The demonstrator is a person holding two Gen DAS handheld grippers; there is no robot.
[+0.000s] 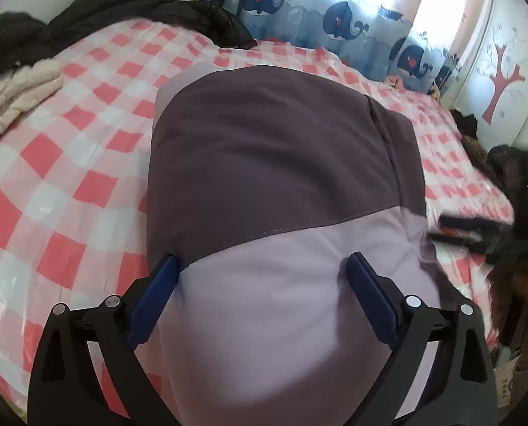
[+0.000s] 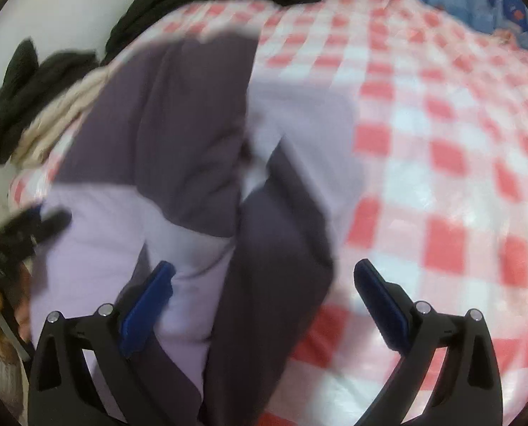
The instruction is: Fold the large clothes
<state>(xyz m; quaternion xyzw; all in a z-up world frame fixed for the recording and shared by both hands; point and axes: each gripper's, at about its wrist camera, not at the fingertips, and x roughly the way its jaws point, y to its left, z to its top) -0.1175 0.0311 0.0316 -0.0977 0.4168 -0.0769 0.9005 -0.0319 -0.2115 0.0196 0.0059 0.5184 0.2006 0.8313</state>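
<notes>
Nearest, left gripper (image 1: pixel 260 266): jaws spread wide, blue pads (image 1: pixel 157 284) either side of the garment's lilac panel; fabric bulges up between them, pads touching or just beside the cloth. Cannot tell if it bears any pinch — reads as open, nothing clamped.

Right gripper (image 2: pixel 264 273): jaws also wide apart, nothing gripped. Left pad (image 2: pixel 146 305) over lilac cloth; right pad over bare bed cover. View blurred.

Garment (image 1: pixel 281 163): large two-tone piece, dark purple & lilac, lying on the bed w/ its lilac end at the near edge, dark section running toward the bed's middle. In right wrist view it shows as bunched, overlapping folds (image 2: pixel 178 149) on the left part of the bed.

Bed (image 1: pixel 68 163): red/white check cover, glossy.

Farther: cream knit item (image 1: pixel 11 96) at the bed's far-left edge; black clothing (image 1: pixel 129 10) heaped along the far edge by the wall. Whale-print curtain (image 1: pixel 335 17) beyond the far-right corner. Tree decal (image 1: pixel 501 81) on the right-hand wall.
</notes>
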